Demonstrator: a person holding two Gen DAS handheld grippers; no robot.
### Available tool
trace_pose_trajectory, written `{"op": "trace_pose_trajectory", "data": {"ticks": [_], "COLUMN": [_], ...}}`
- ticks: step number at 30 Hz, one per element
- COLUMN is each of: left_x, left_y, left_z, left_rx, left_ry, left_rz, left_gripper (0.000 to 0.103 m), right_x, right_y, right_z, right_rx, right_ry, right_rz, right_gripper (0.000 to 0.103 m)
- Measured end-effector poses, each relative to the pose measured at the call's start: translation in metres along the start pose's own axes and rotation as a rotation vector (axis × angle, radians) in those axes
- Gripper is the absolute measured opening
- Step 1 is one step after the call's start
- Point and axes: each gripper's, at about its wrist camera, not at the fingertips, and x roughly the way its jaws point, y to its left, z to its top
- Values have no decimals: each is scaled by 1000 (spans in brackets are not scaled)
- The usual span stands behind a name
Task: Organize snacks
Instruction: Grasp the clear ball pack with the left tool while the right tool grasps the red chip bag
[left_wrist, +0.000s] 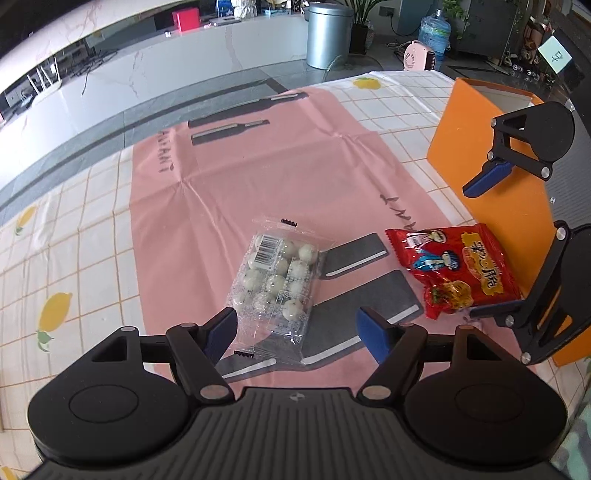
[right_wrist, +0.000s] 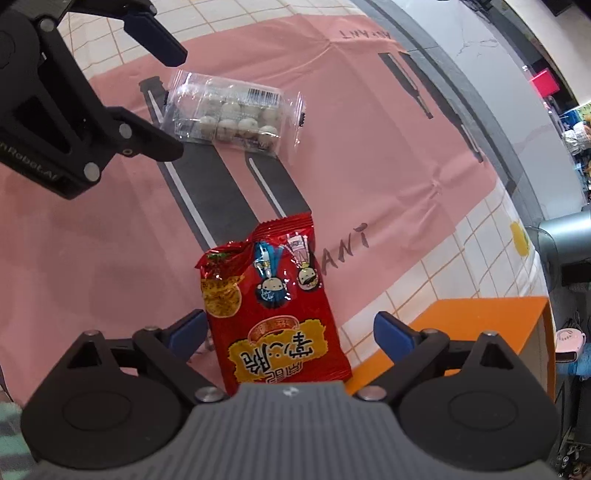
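A clear packet of white round candies (left_wrist: 279, 280) lies on the pink mat (left_wrist: 258, 177). My left gripper (left_wrist: 297, 332) is open, its blue-padded fingers either side of the packet's near end. A red snack packet (left_wrist: 456, 271) lies to the right, beside the orange box (left_wrist: 491, 162). In the right wrist view the red packet (right_wrist: 275, 314) lies between the open fingers of my right gripper (right_wrist: 291, 336), with the clear packet (right_wrist: 232, 112) farther off. The left gripper (right_wrist: 162, 96) shows there at upper left, the right gripper (left_wrist: 476, 251) in the left view at right.
A checked tablecloth with lemon prints (left_wrist: 55, 258) covers the table under the mat. The orange box (right_wrist: 491, 332) stands open-topped at the table's right edge. A grey bin (left_wrist: 328, 33) and a water bottle (left_wrist: 436, 33) stand on the floor beyond.
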Motion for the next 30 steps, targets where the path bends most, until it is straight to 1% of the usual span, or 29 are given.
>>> {"op": "trace_pose_trajectory", "data": {"ticks": [5,9,11,12,15,18,24,29,30], "left_x": [12,16,19,20,22,22,26,26,26], "left_y": [9,3,0,0,2,7,14,30,33], "left_z": [-1,2,4,5,7,7,4,-4,-5], "left_rx": [-36,4,26,32,25,11,9,-67,-78], "left_ry": [-8,-31,-35,-36,-40,-52,-22,1,1], "left_rz": [-19,-4,9,19,44,58,84,37,26], "left_gripper": [88,89,89,89,89,89,89,89,85], "right_x": [16,24,27,28,28,27,26,26,25], "right_y": [-3,-2,-4,-5,-8,-16,-22,-27,-27], "right_z": [10,14,15,15,14,17,19,19,19], "right_rx": [-73,-66,-34,-13,46,101,233,357,386], "right_ry": [65,78,84,85,76,63,65,82,85], "right_rz": [36,74,96,111,131,152,151,128,128], "right_gripper": [95,95,93,89,85,75,72,72,73]}}
